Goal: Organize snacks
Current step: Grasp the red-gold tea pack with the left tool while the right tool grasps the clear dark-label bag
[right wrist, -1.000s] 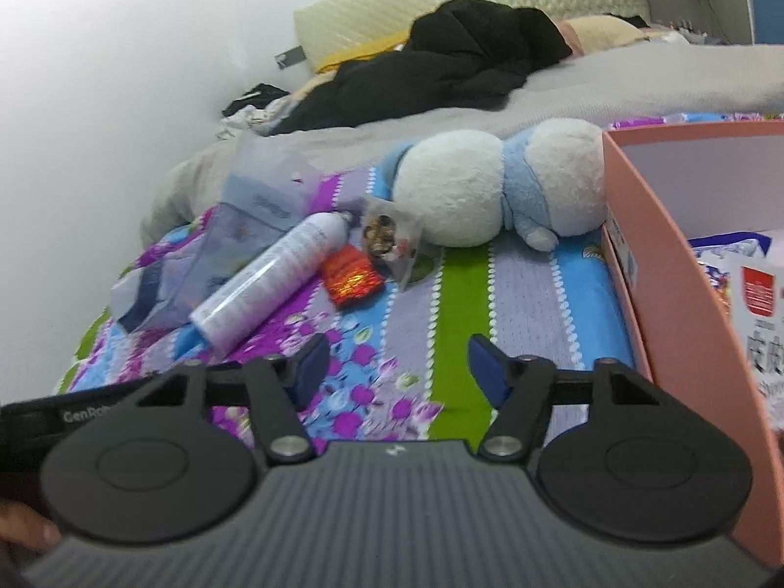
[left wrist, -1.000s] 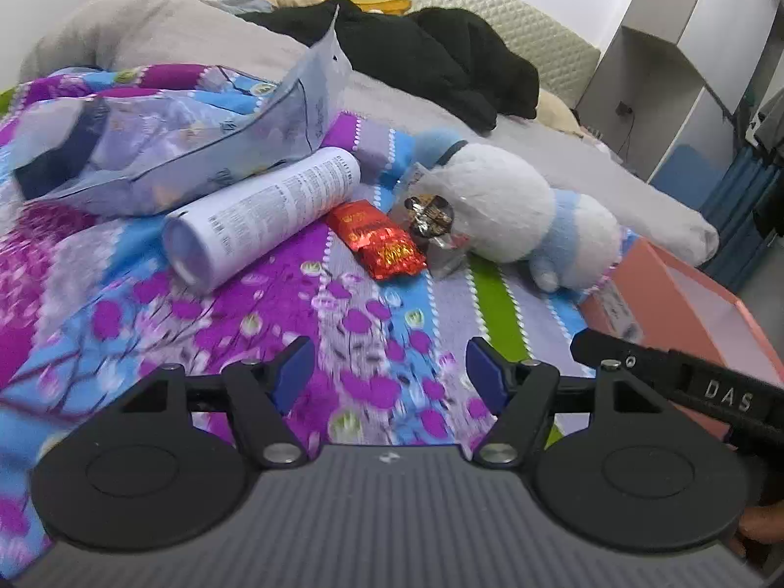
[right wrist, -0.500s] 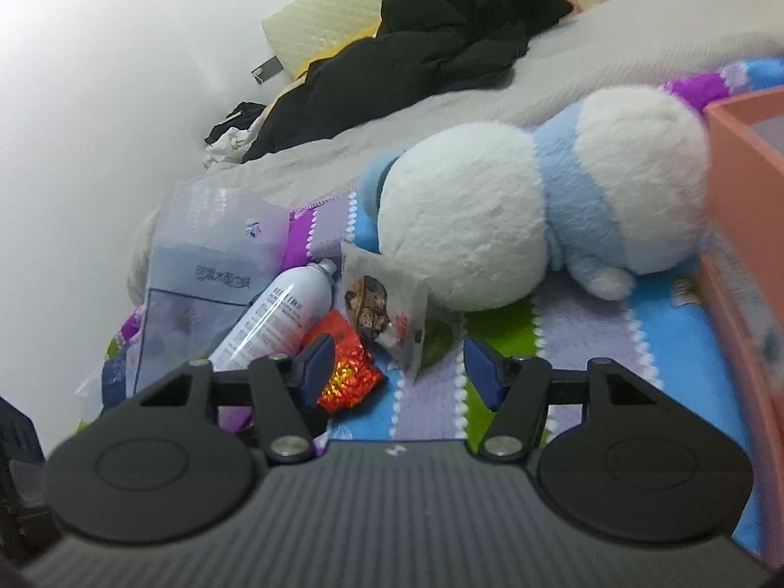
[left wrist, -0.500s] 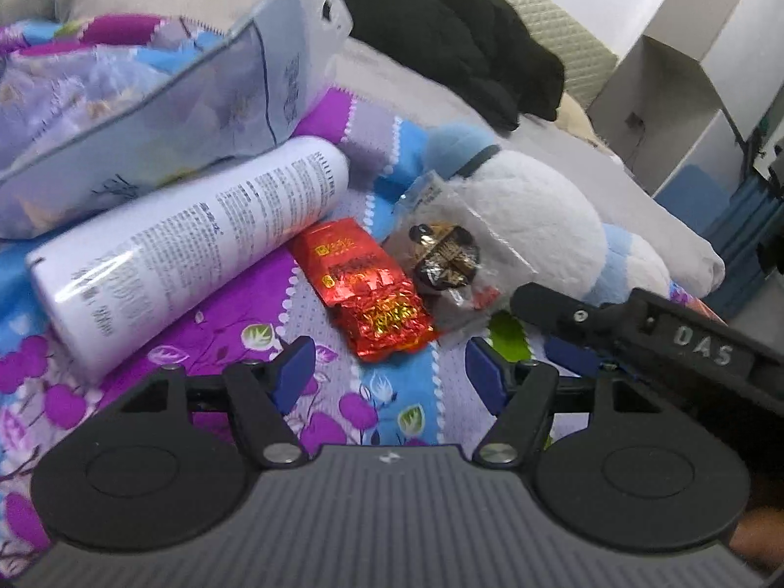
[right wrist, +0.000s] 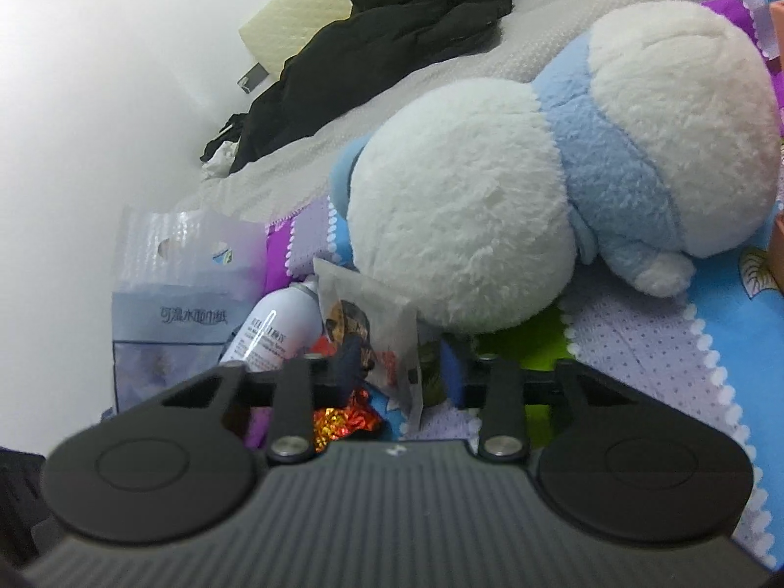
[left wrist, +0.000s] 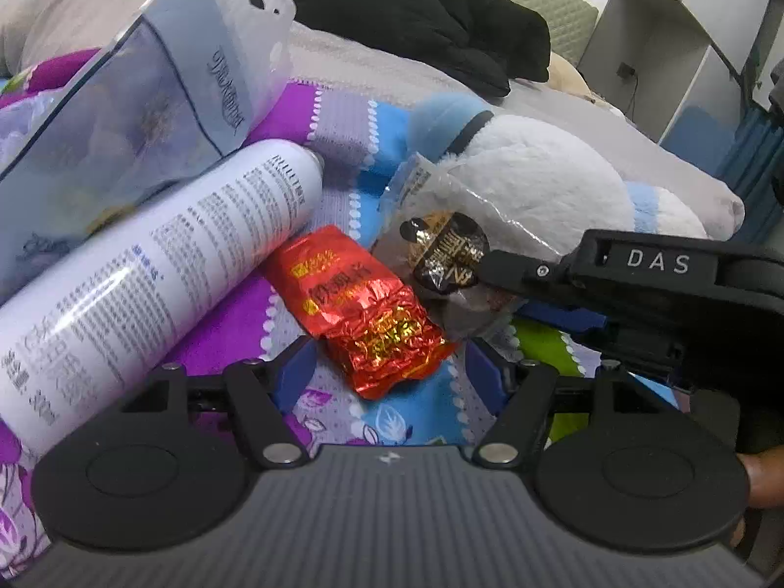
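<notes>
Left wrist view: the left gripper (left wrist: 387, 372) stood released, the red foil snack (left wrist: 365, 313) lying between and just ahead of its fingers. Right wrist view: the right gripper (right wrist: 399, 367) had just been closing, its fingers (right wrist: 451, 372) flanking the clear snack packet (right wrist: 372, 333); whether they were pressing on it could not be determined.

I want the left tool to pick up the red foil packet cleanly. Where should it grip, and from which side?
Grip the red foil packet across its narrow width near the end closest to the left tool, coming straight ahead and down. That end lies bare on the blanket between the open fingers; the far end is crowded by the white bottle and clear snack packet.
</notes>
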A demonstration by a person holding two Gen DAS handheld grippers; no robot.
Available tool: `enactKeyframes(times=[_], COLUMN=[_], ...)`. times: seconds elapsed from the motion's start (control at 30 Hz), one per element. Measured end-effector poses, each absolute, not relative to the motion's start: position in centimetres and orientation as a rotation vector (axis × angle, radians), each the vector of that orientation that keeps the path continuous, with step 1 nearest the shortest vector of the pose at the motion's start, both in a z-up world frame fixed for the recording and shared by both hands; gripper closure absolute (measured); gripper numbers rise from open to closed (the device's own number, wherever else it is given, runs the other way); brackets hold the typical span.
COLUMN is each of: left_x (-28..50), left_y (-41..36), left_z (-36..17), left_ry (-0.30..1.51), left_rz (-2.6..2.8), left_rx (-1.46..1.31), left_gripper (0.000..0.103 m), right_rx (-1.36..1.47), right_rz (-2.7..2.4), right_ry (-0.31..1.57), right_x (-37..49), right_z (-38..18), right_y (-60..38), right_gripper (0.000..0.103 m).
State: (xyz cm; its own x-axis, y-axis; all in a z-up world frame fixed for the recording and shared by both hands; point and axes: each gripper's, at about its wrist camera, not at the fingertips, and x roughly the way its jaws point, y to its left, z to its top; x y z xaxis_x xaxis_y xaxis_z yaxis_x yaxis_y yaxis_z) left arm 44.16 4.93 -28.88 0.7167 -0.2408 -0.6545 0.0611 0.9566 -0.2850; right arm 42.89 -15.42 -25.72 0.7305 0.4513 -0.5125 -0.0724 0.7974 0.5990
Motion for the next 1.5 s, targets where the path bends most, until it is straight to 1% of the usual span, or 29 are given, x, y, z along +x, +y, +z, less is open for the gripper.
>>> enactKeyframes(times=[0.07, 0.13, 0.23, 0.27, 0.33, 0.43, 0.5, 0.57, 0.97, 1.0, 1.03, 1.07, 1.1, 1.33, 1.5], left_x=[44.4, 44.5, 44.4, 44.3, 44.1, 43.7, 43.5, 43.1, 37.7, 37.0, 36.2, 35.5, 34.8, 29.6, 28.3], left_y=[5.1, 5.3, 5.4, 5.5, 5.7, 6.1, 6.2, 6.5, 6.6, 6.5, 6.4, 6.4, 6.4, 6.1, 6.9], left_z=[-29.0, -29.1, -29.1, -29.1, -29.0, -29.0, -28.9, -28.9, -27.4, -27.3, -27.1, -27.0, -27.0, -26.1, -25.5], left_ry=[0.755, 0.749, 0.747, 0.747, 0.754, 0.763, 0.767, 0.775, 0.797, 0.801, 0.808, 0.815, 0.821, 0.859, 0.86], left_rz=[-0.166, -0.164, -0.166, -0.17, -0.168, -0.185, -0.187, -0.201, -0.24, -0.243, -0.246, -0.251, -0.255, -0.263, -0.244], left_rx=[-0.259, -0.264, -0.256, -0.258, -0.254, -0.264, -0.268, -0.29, -0.361, -0.364, -0.368, -0.374, -0.384, -0.405, -0.447], left_gripper=[0.03, 0.033, 0.04, 0.045, 0.061, 0.065, 0.078, 0.087, 0.088, 0.09, 0.094, 0.101, 0.102, 0.103, 0.103], right_rx=[0.618, 0.622, 0.601, 0.592, 0.579, 0.549, 0.534, 0.518, 0.467, 0.468, 0.467, 0.465, 0.464, 0.466, 0.486], right_rz=[0.316, 0.313, 0.306, 0.3, 0.292, 0.274, 0.264, 0.255, 0.219, 0.216, 0.214, 0.211, 0.21, 0.193, 0.166], right_ry=[0.704, 0.709, 0.706, 0.703, 0.702, 0.7, 0.696, 0.695, 0.725, 0.728, 0.73, 0.734, 0.738, 0.772, 0.784], right_x=[43.0, 42.9, 42.5, 42.3, 42.0, 41.6, 41.2, 40.6, 35.5, 34.9, 34.4, 33.7, 33.1, 27.8, 23.8], right_z=[-25.9, -25.9, -25.6, -25.4, -25.1, -24.6, -24.1, -23.7, -22.3, -22.1, -22.0, -21.9, -21.8, -21.5, -21.7], right_y=[-15.7, -15.8, -15.9, -15.9, -15.8, -15.7, -15.8, -15.9, -16.9, -17.1, -17.2, -17.3, -17.4, -17.9, -18.6], right_gripper=[0.083, 0.084, 0.085, 0.085, 0.085, 0.085, 0.086, 0.086, 0.087, 0.087, 0.087, 0.087, 0.087, 0.088, 0.088])
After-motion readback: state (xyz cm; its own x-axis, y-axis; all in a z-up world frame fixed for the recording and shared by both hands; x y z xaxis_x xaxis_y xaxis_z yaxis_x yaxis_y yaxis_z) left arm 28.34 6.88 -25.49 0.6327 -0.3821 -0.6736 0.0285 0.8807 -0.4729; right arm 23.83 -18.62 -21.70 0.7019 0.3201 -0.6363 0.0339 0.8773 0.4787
